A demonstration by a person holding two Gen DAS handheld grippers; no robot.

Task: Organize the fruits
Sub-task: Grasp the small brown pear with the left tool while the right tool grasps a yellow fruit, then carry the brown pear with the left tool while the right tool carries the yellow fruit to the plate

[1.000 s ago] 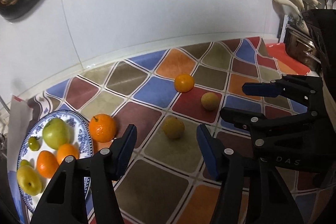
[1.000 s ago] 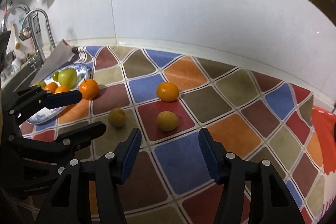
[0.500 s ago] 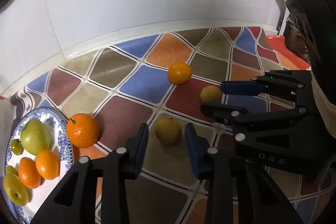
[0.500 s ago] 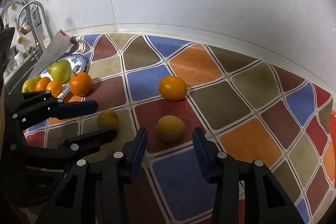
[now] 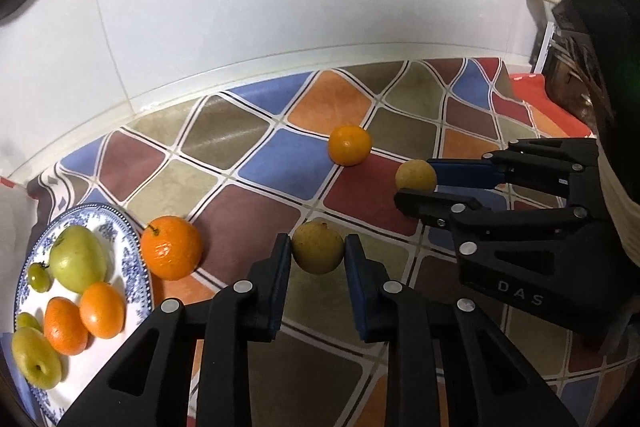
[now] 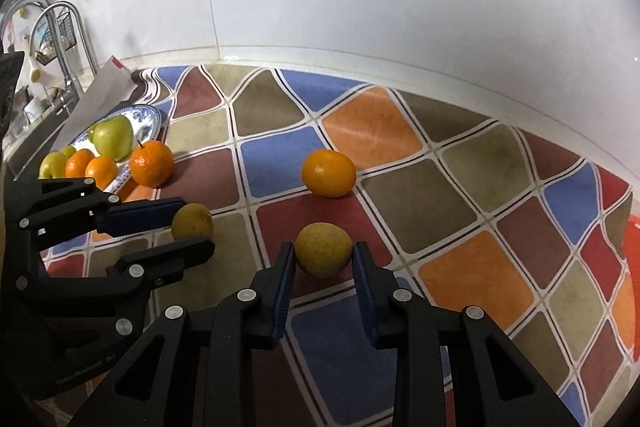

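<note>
Left tongs (image 5: 318, 259) clamp one dull yellow round fruit (image 5: 318, 247) on the checkered desk (image 5: 280, 163); right tongs (image 6: 323, 259) clamp another yellow-brown fruit (image 6: 323, 249) just beside.

The plate (image 5: 138, 269) runs off the frame's left edge, perhaps hiding more fruit.

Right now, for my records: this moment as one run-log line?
left gripper: shut on pear | right gripper: shut on second pear | plate: unreached
</note>
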